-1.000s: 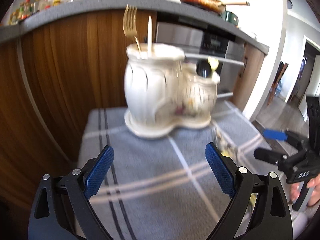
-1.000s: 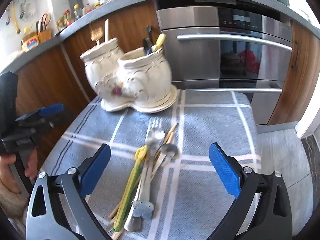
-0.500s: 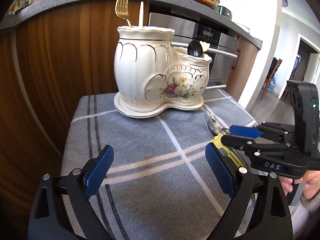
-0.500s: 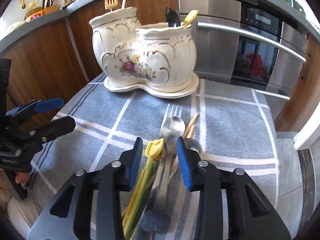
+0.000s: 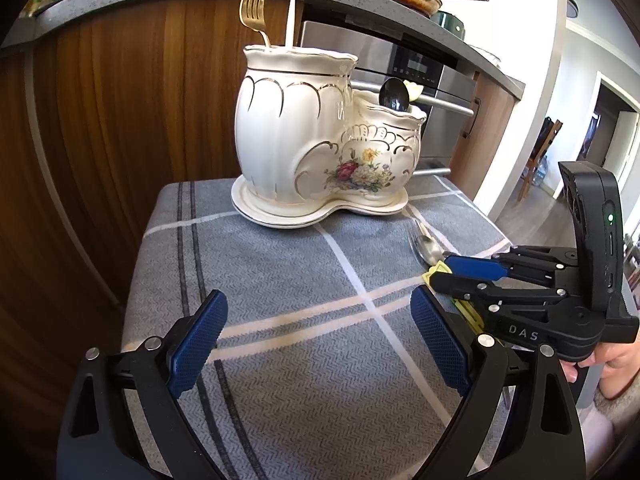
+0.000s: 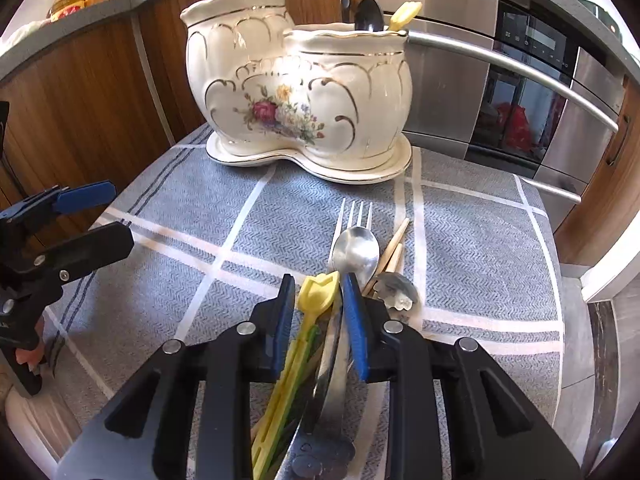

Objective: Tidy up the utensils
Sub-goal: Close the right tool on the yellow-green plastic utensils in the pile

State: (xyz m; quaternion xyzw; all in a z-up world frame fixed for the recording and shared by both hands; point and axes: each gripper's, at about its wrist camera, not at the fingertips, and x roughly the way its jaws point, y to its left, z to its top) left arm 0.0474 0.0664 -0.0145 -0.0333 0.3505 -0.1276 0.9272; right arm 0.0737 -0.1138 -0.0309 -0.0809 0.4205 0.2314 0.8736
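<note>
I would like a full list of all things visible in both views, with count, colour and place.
holder: 1, cream with flowers, two pots, back of cloth
gold fork: 1, gold, tall pot
black spoon: 1, black, short pot
cloth: 1, grey with white lines, over table
yellow utensil: 1, yellow, between right gripper fingers
silver spoon: 1, silver, in pile on cloth
silver fork: 1, silver, under spoon
chopsticks: wooden, beside spoon
oven: 1, steel, behind
left gripper: open, above cloth
right gripper: nearly shut around yellow utensil
</note>
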